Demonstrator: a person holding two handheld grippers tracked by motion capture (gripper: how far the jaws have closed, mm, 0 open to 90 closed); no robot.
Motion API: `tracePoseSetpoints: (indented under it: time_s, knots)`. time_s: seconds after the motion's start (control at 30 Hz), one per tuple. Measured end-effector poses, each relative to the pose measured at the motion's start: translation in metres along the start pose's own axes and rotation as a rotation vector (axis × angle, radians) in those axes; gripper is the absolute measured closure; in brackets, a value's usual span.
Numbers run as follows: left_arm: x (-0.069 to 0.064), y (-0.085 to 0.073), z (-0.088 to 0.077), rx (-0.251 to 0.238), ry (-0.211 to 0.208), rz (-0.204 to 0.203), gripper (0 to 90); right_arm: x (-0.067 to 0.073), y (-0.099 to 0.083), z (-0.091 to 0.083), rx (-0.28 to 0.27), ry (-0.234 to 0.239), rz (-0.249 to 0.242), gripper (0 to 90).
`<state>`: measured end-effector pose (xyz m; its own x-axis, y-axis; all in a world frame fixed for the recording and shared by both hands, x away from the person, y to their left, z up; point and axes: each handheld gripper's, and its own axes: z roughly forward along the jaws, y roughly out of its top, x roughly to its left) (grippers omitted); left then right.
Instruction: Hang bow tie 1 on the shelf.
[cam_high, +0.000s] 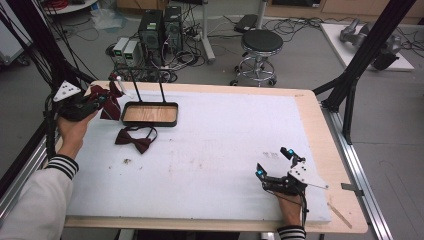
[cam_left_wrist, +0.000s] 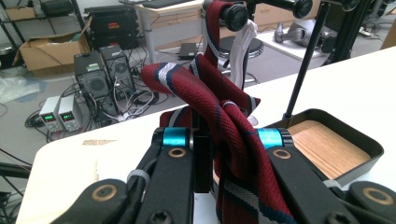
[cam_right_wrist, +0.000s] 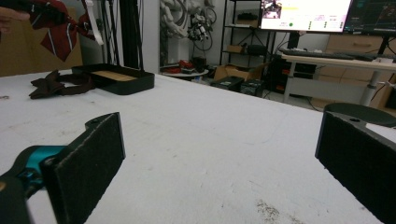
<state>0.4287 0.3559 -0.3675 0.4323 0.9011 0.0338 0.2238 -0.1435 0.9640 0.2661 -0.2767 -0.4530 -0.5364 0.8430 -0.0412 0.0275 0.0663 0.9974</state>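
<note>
The striped burgundy necktie (cam_left_wrist: 219, 116) is hanging in the left tongs (cam_left_wrist: 224, 140), whose jaws are clamping tight on a bunched fold of it, up at about ten o'clock of the table (cam_high: 225, 130) and just left of the black stand (cam_high: 145, 82); its upper end is looping over the stand's knobbed peg (cam_left_wrist: 233, 16) beside a white strap (cam_left_wrist: 243, 42). The risk, as I judge it, is the cloth slipping off the peg as the hand is pulling or lowering, since the tie is draping loosely and the grip is sitting on a crumpled fold rather than a flat length; a tug could also be tipping the light stand. The stand's black tray (cam_high: 125, 112) with its wooden floor is lying bare, nothing resting inside it. Just below it, at roughly nine o'clock, a dark red bow tie (cam_high: 135, 137) is lying flat on the table. The right tongs (cam_high: 274, 162) are resting at about five o'clock, jaws gaping wide and holding nothing.
</note>
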Motion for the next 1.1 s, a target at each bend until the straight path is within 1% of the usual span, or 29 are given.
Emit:
tracePoseSetpoints:
  time_s: [0.07,0.13,0.23,0.27,0.3,0.33,0.37,0.43,0.47,0.5,0.53,0.67,0.77,0.87,0.97,1.07,1.1]
  knots:
    - [0.0,0.0,0.0,0.004,-0.005,0.0,80.5,0.0,0.0,0.0,-0.001,0.0,-0.001,0.6]
    - [0.001,-0.001,0.001,0.003,-0.014,-0.011,78.9,0.0,0.0,0.0,-0.001,0.0,0.0,0.6]
    - [0.002,-0.002,0.002,0.013,-0.024,-0.029,73.2,0.0,0.0,0.0,-0.002,0.001,0.0,0.5]
    - [0.002,-0.002,0.002,0.014,-0.032,-0.034,68.4,0.0,0.0,0.0,-0.001,0.002,0.001,0.6]
    - [0.003,-0.003,0.002,0.017,-0.037,-0.044,58.8,0.0,0.0,0.0,-0.002,0.001,0.001,0.6]
    - [0.004,-0.004,0.003,0.011,-0.05,-0.058,50.6,0.0,0.0,0.0,-0.001,0.0,0.001,0.6]
    - [0.004,-0.004,0.004,0.003,-0.053,-0.074,41.4,0.0,0.0,0.0,-0.002,0.0,0.001,0.6]
    - [0.006,-0.005,0.005,-0.005,-0.039,-0.096,22.5,0.0,0.0,0.0,-0.001,0.0,0.0,0.6]
    - [0.007,-0.005,0.005,-0.011,-0.045,-0.109,16.2,0.0,0.0,0.0,-0.001,0.0,0.0,0.6]
    - [0.008,-0.006,0.005,-0.014,-0.053,-0.117,12.3,0.0,0.0,0.0,-0.001,0.0,0.0,0.6]
    - [0.009,-0.005,0.004,-0.03,-0.066,-0.121,10.8,0.0,0.0,0.0,-0.001,-0.001,0.001,0.6]
    - [0.008,-0.002,-0.001,-0.073,-0.096,-0.098,9.2,0.0,0.0,0.0,-0.001,-0.001,0.0,0.6]
    - [0.005,0.0,-0.003,-0.081,-0.106,-0.081,9.2,0.0,0.0,0.0,-0.001,-0.001,0.0,0.6]
    - [0.003,0.002,-0.006,-0.091,-0.117,-0.084,9.2,0.0,0.0,0.0,-0.001,-0.001,0.0,0.5]
    - [-0.003,0.002,-0.011,-0.108,-0.139,-0.089,9.2,0.0,0.0,0.0,-0.003,-0.001,0.0,0.6]
    - [-0.01,0.001,-0.019,-0.125,-0.167,-0.076,9.2,0.0,0.0,0.0,-0.004,-0.002,0.002,0.5]
    - [-0.013,0.001,-0.021,-0.137,-0.179,-0.075,9.2,-0.001,0.0,0.0,-0.008,-0.003,-0.007,0.6]
